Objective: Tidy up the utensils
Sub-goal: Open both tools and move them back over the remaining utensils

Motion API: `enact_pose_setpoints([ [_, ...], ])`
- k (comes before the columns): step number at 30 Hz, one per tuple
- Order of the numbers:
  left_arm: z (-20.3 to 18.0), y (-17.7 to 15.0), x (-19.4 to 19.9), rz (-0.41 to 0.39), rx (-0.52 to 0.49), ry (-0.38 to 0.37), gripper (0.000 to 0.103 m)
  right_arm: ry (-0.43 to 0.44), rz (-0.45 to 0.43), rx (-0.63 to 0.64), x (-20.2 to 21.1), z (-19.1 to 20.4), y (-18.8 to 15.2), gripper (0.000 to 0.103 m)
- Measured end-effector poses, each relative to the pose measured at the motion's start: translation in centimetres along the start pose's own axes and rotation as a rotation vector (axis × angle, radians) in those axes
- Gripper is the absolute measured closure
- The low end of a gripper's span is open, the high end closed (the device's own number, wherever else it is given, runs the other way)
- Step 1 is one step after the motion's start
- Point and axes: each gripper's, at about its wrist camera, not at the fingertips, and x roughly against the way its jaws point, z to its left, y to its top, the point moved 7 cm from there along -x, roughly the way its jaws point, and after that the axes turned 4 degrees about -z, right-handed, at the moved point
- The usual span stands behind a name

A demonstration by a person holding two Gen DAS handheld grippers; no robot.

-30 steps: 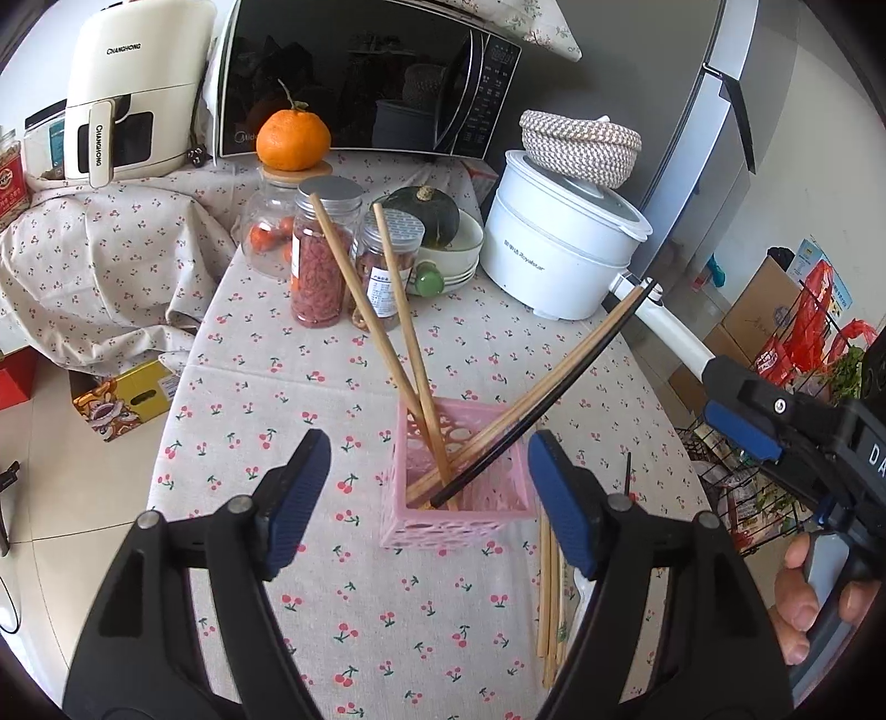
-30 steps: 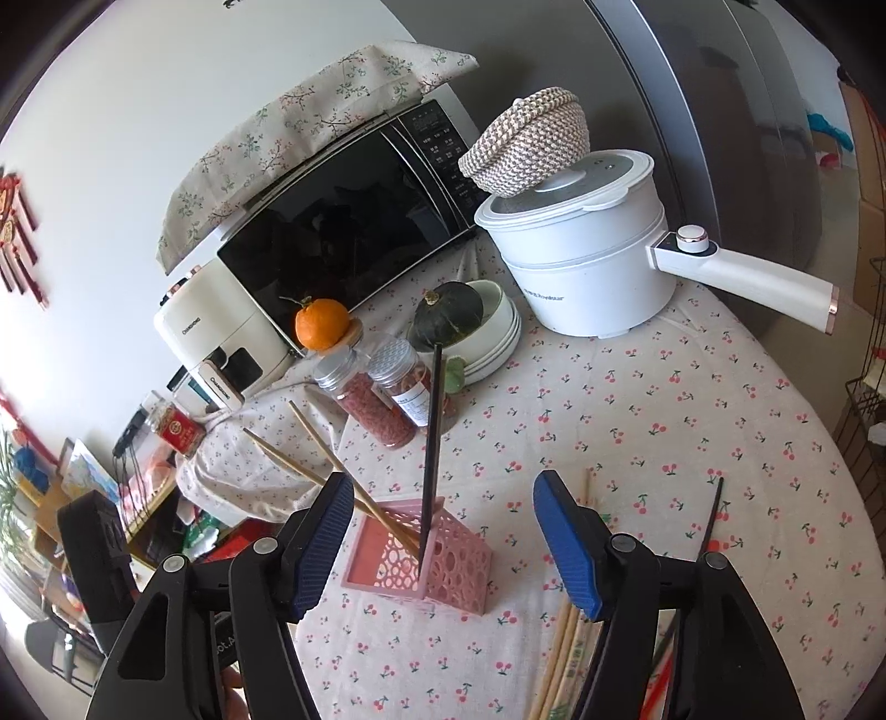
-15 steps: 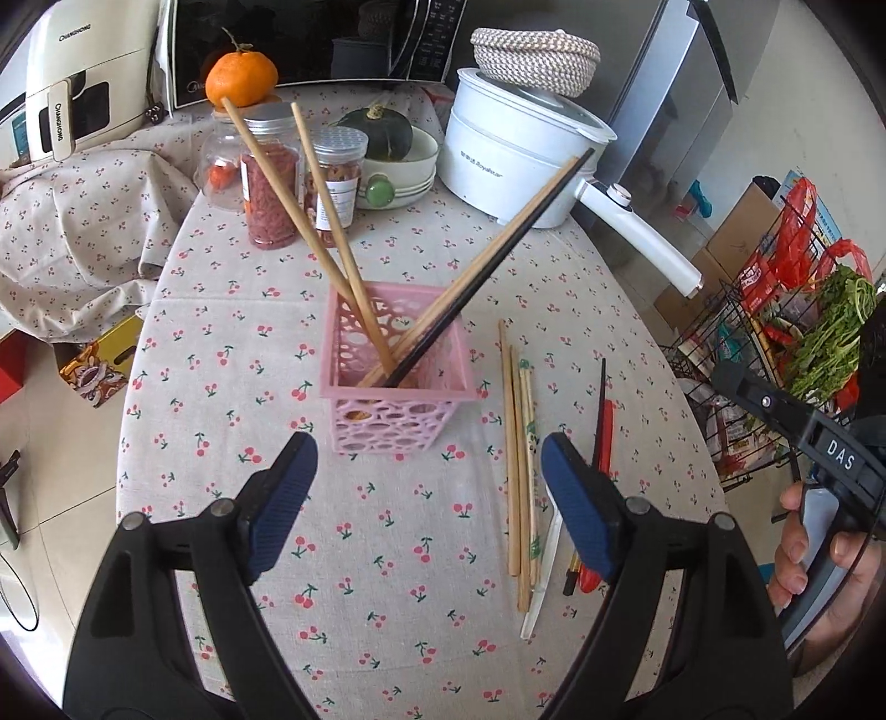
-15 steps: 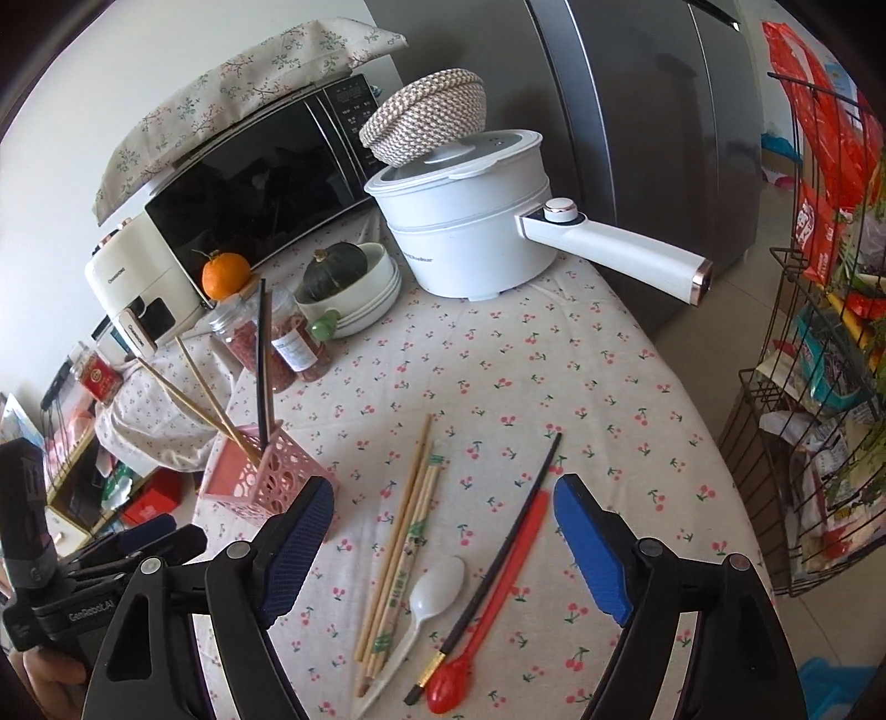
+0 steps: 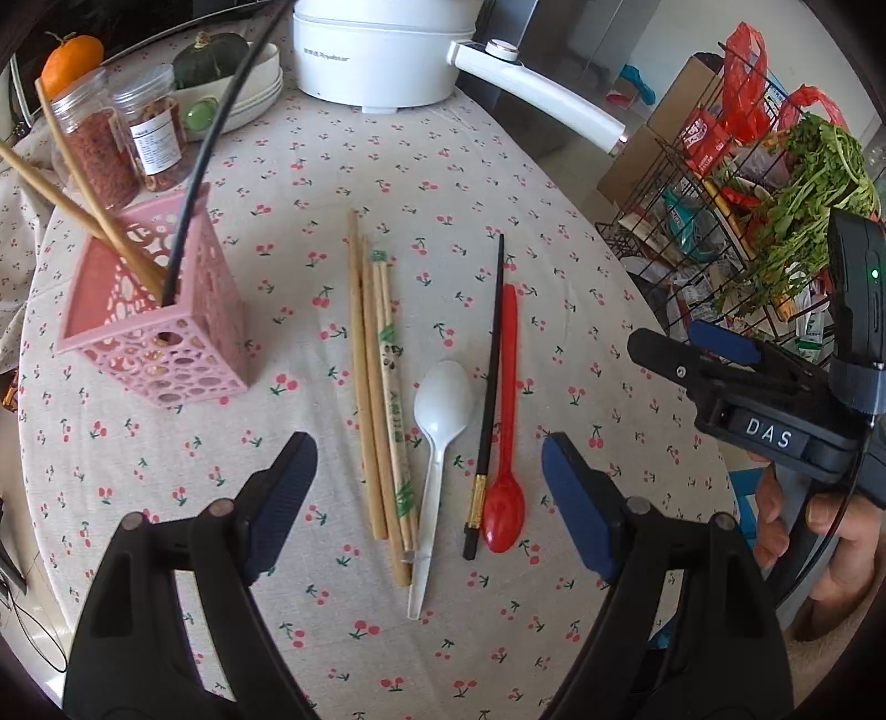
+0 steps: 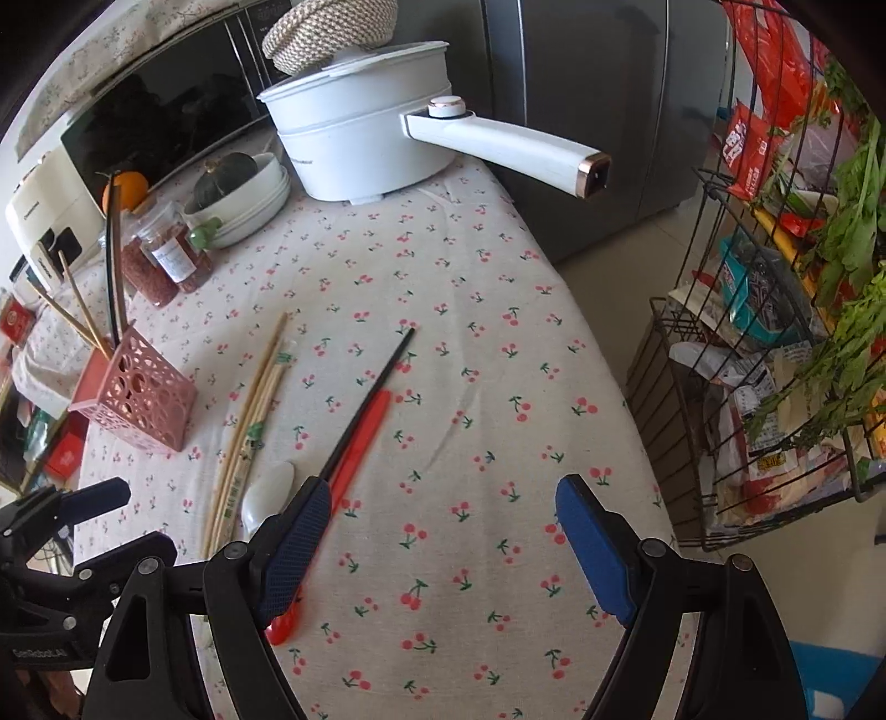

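**Pink holder at left, loose utensils between open tongs**

Pink and perforated, the utensil holder (image 5: 149, 327) stands at the left of the cherry-print tablecloth (image 5: 310, 138), holding two wooden chopsticks (image 5: 83, 183) and one black chopstick (image 5: 194, 183) that lean out of its top. To its right, apart from it, a bundle of bamboo chopsticks (image 5: 376, 387) lies flat, running away from the camera. Just beside the bundle lies a white plastic spoon (image 5: 440, 437), bowl end farther away. Next comes a second black chopstick (image 5: 490, 376), touching a red spoon (image 5: 506, 421) along its length.

The left gripper (image 5: 429, 498) hangs above these loose pieces with its blue pads (image 5: 279, 498) spread wide, and nothing is between them. Farther right, the right gripper (image 6: 443, 545) is likewise wide open and empty, over bare cloth; its left pad (image 6: 293, 548) overlaps the red spoon in the right wrist view, though contact cannot be judged.

At the back of the table stand two jars (image 5: 127, 133), a white bowl with a dark squash (image 5: 221, 72) and a white electric pot (image 5: 382, 50). A wire rack (image 5: 720, 183) of groceries stands off the right edge.
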Motion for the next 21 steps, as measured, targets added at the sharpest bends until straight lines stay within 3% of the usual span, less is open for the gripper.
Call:
enact_pose_setpoints([
  [4, -1.7, 1.4, -2.9, 0.045, -0.015, -0.002, 0.029, 0.015, 0.071, -0.070, -1.1, -1.5, -0.8, 0.019],
  [9, -3.6, 3.3, -7.3, 0.105, -0.019, -0.064, 0.079, -0.005, 0.098, -0.080, -1.9, -2.7, -1.0, 0.019],
  [11, -3.9, 3.9, -8.7, 0.121, -0.016, -0.070, 0.086, -0.002, 0.108, -0.083, -2.1, -3.0, -0.9, 0.019],
  [21, -4.7, 4.6, -11.3, 0.162, -0.044, -0.001, 0.093, -0.010, 0.122, -0.120, -2.4, -5.1, -0.9, 0.019],
])
